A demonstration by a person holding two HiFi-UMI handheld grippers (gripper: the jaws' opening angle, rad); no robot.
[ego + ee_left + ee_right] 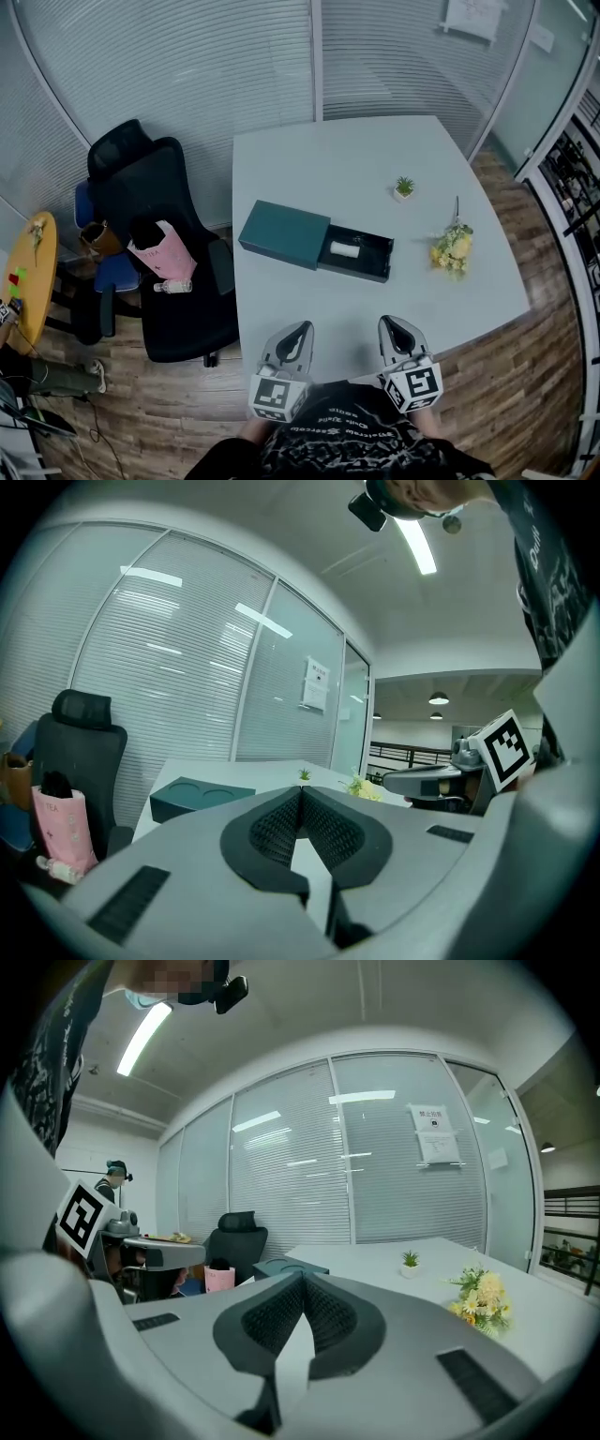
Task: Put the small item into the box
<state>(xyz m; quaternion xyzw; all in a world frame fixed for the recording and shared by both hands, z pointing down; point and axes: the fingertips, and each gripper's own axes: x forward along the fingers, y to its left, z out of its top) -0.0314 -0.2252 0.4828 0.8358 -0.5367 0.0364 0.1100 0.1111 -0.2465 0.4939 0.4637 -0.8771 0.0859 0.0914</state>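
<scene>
A teal box [283, 233] lies in the middle of the pale table [309, 309], its dark drawer [375, 266] slid out to the right. A small white item [343, 249] lies inside the drawer. My left gripper [302, 327] and right gripper [389, 322] hover side by side over the near table edge, well short of the box. Both are shut, tips meeting, with nothing between them. In the left gripper view, the box [200, 797] sits ahead to the left beyond the closed gripper [301, 789]. In the right gripper view, the closed gripper [302, 1276] has the box [289, 1266] just past it.
A tiny potted plant [404, 187] stands at the far right of the table, and a bunch of yellow flowers [452, 248] lies right of the drawer. A black office chair [150, 244] holding a pink bag [161, 255] stands left of the table.
</scene>
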